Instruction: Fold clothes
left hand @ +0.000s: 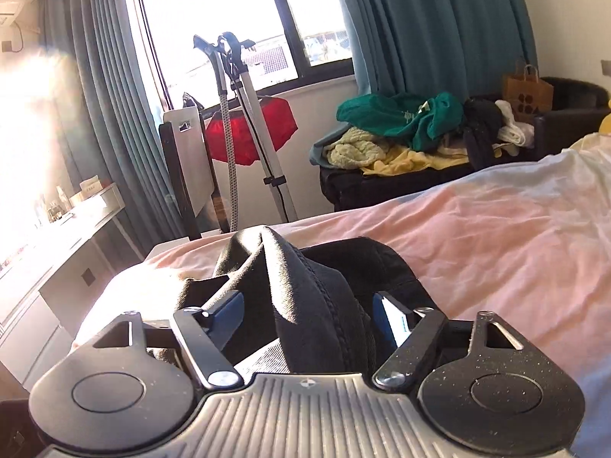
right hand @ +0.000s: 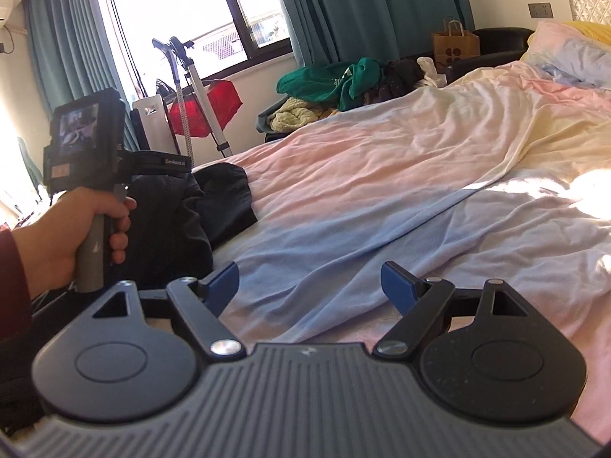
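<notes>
Left gripper [left hand: 309, 315]: its blue-padded fingers [left hand: 391, 318] stand apart, with a raised fold of the black garment [left hand: 305, 297] bunched up between them. The cloth fills much of the gap, but it seems not to be pinched; the pads look clear of it on both sides.
Right gripper [right hand: 311, 284]: fingers [right hand: 225, 280] spread wide with nothing between them, hovering just above the blue part of the bedsheet [right hand: 343, 236].
Black garment: lies crumpled on the bed near its foot-end corner, on the pink stretch of sheet. In the right wrist view it [right hand: 206, 206] shows as a dark heap beside the left gripper's handle. A stitched seam runs along the lifted fold.
Hand [right hand: 72, 229]: seen from the right wrist camera, it wraps round the grey handle of the left gripper, which carries a small lit screen [right hand: 78, 128] on top. A dark red sleeve [right hand: 11, 274] covers the wrist.
Bedsheet: rumpled, in pink, pale blue and cream bands, with bright sun on the right side.
Pile of clothes [left hand: 412, 129]: green, yellow, white and dark pieces heaped on a low black bench beyond the bed, well apart from both grippers.
Paper bag [left hand: 527, 93]: brown, upright, behind the pile.
Garment steamer [left hand: 236, 122]: stands by the window, a red item hanging just behind it.
Curtains [left hand: 439, 26]: teal, drawn to either side of the window.
</notes>
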Demonstrator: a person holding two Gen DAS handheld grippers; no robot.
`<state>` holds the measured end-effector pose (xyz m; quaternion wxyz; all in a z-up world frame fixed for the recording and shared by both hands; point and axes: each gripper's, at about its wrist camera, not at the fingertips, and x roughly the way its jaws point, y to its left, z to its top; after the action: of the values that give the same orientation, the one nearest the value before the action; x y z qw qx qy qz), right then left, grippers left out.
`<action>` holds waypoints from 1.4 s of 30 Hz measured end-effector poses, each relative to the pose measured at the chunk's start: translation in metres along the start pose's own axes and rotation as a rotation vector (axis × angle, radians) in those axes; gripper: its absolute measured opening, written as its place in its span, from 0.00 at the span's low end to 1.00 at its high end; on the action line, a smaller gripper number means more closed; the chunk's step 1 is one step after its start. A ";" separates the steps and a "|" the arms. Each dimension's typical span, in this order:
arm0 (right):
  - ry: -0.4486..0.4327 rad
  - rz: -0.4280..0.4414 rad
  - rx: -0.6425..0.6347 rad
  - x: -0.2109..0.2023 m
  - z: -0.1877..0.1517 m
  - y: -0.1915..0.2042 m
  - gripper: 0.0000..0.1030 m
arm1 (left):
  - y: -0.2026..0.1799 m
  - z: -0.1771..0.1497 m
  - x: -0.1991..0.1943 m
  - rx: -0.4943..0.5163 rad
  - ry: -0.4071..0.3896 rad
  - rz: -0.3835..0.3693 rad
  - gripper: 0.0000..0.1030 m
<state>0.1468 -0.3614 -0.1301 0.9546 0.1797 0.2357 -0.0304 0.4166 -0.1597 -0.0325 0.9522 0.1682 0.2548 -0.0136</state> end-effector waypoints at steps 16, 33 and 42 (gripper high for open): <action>-0.064 0.021 0.017 0.002 0.005 0.004 0.81 | 0.014 -0.042 -0.188 0.059 -0.164 -0.236 0.04; 0.094 0.320 0.298 -0.028 0.001 -0.024 0.73 | 0.061 -0.235 -0.290 -0.145 0.001 -0.315 0.04; 0.201 0.453 0.455 0.082 0.002 -0.014 0.58 | 0.091 -0.233 -0.278 -0.352 -0.039 -0.367 0.04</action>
<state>0.2182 -0.3728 -0.1703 0.8445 0.4380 0.2699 0.1489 0.0729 -0.0146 -0.0573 0.9531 -0.0495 0.2610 -0.1450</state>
